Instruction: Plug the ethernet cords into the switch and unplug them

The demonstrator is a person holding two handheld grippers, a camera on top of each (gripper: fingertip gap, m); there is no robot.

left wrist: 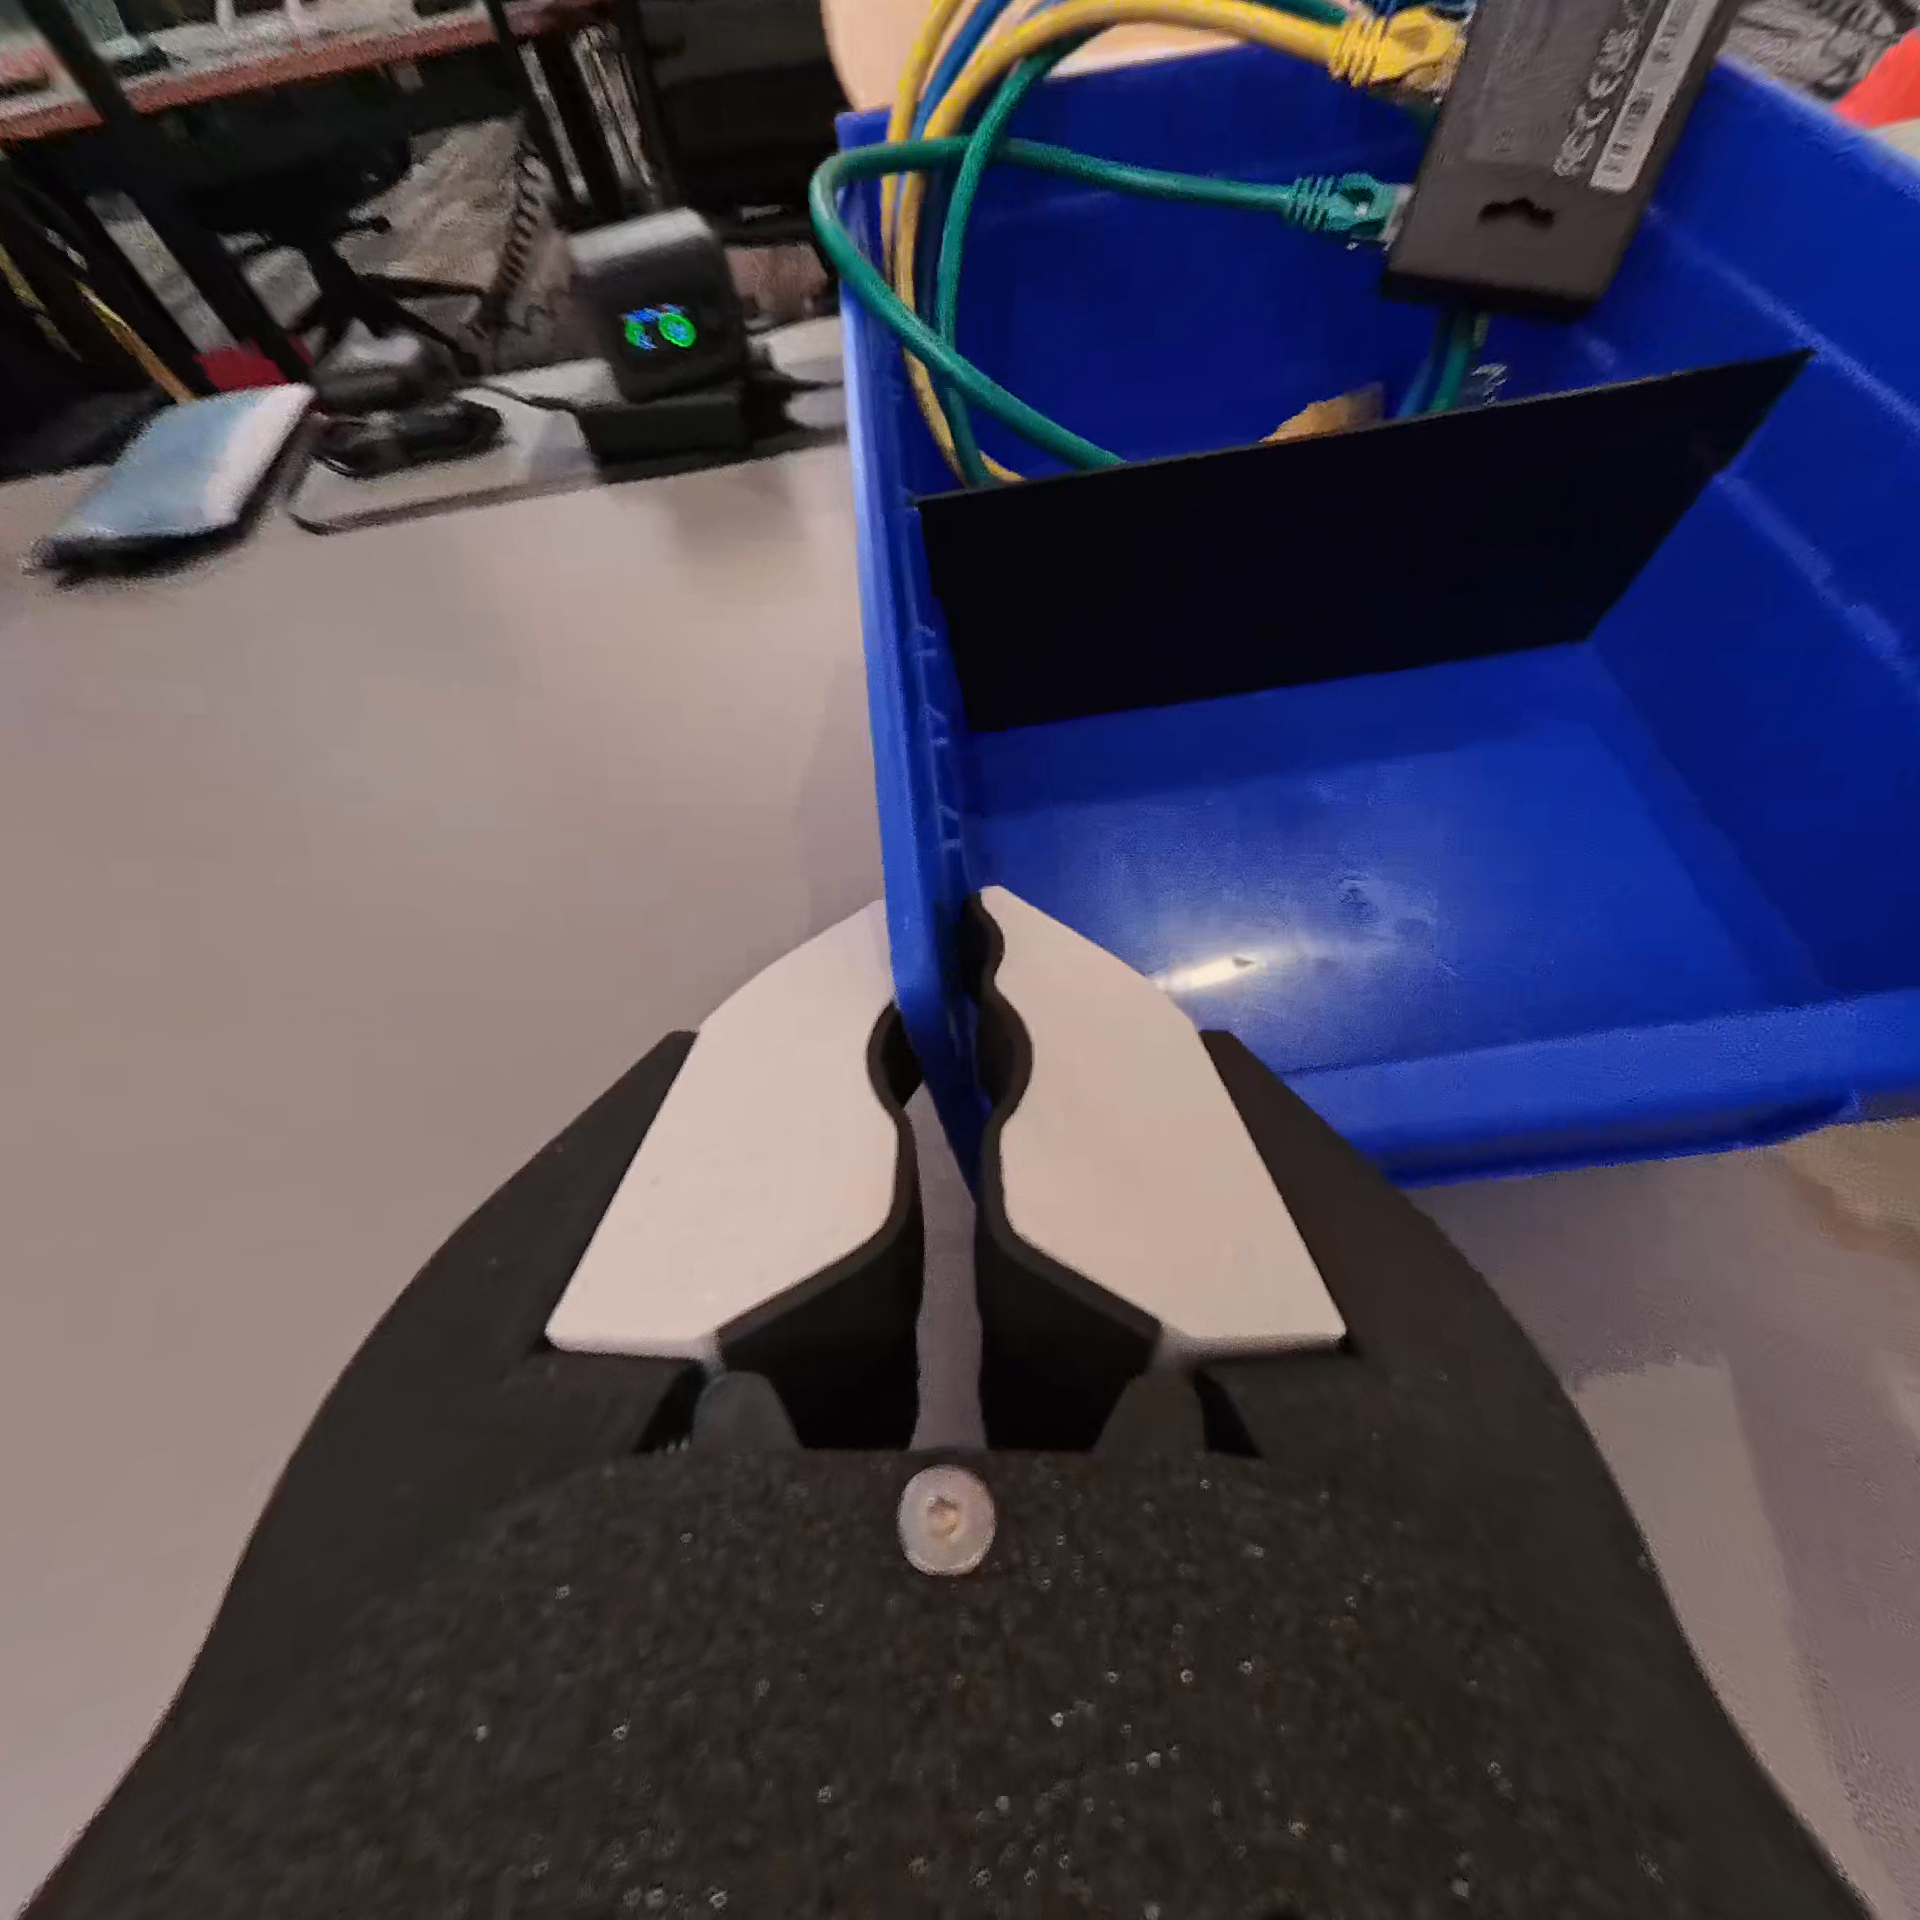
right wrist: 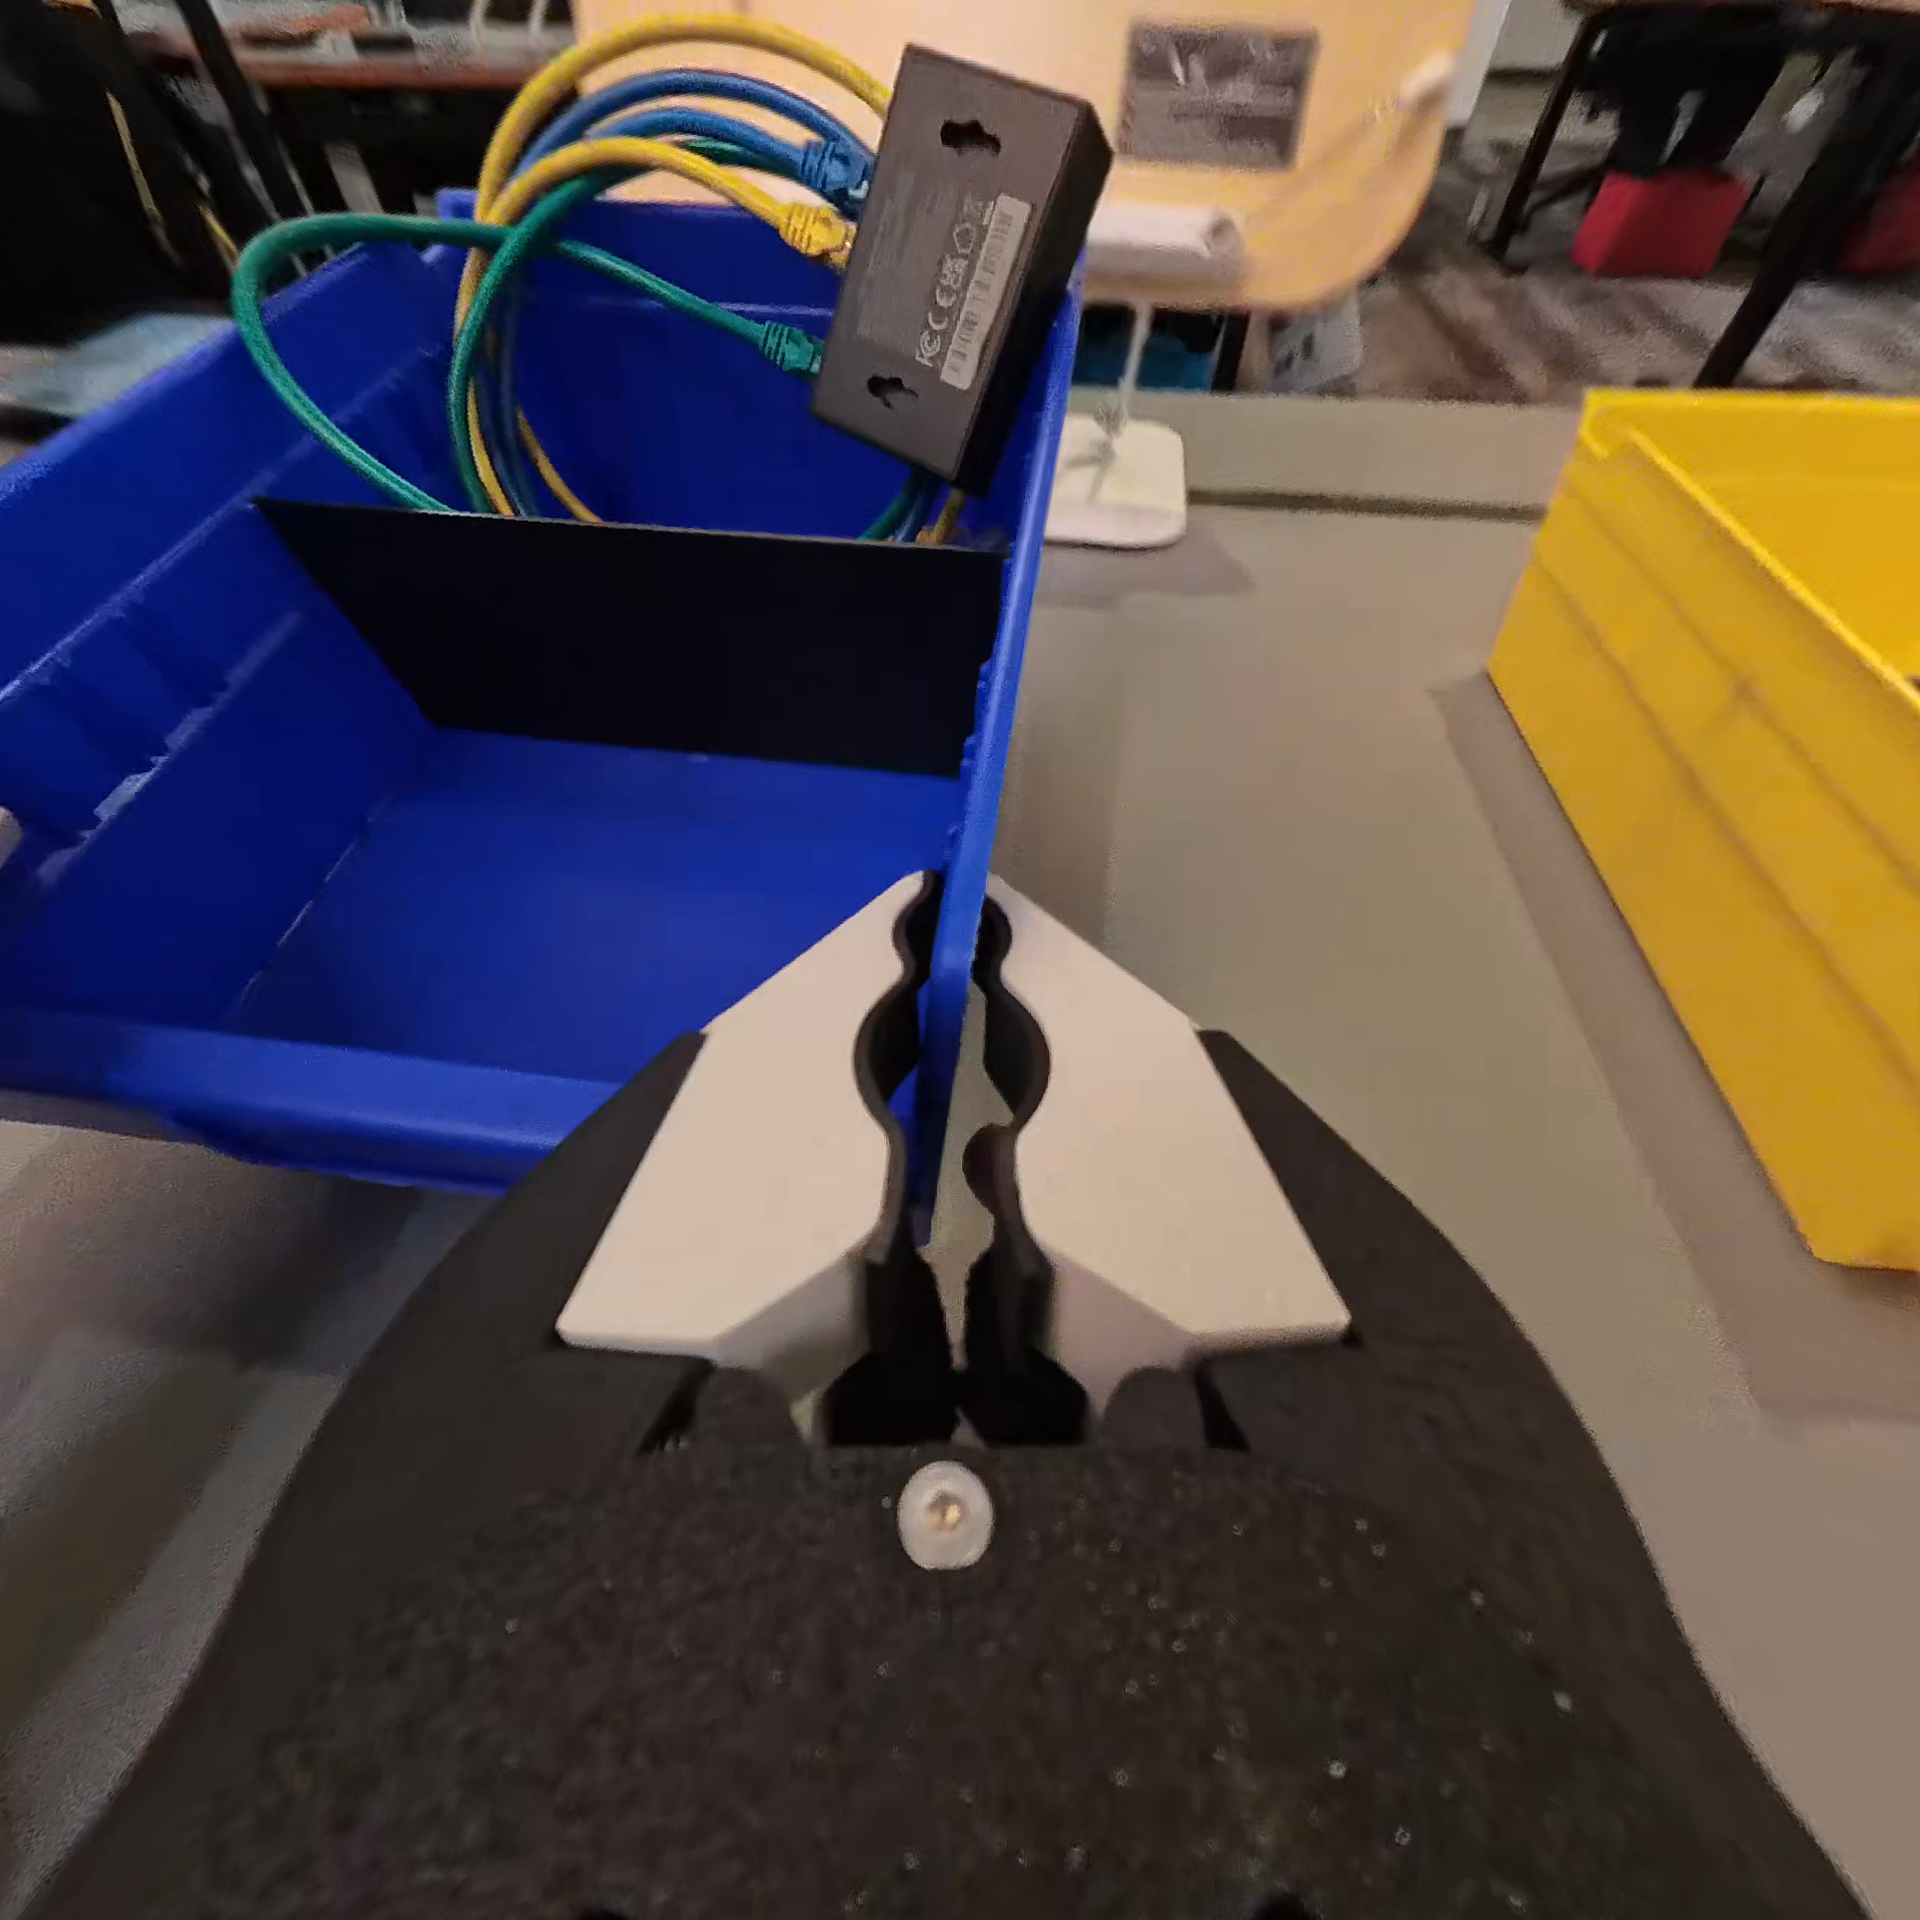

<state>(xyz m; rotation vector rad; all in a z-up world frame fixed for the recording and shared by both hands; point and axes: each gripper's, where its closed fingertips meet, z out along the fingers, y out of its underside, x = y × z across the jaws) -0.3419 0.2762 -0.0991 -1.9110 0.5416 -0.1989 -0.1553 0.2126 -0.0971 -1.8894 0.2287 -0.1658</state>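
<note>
A blue bin stands on the grey table. A black divider splits it. In the far part, a black switch leans on the bin's wall, with yellow, green and blue ethernet cords plugged into it. My left gripper is shut on the bin's left wall. In the right wrist view, my right gripper is shut on the bin's right wall. The switch and its cords show beyond the divider. The near part of the bin is empty.
A stack of yellow bins stands on the table to the right. A small black device with a lit screen and a folded cloth lie at the back left. A tan chair stands behind the table. About 20 cm separates my left fingertips from my right.
</note>
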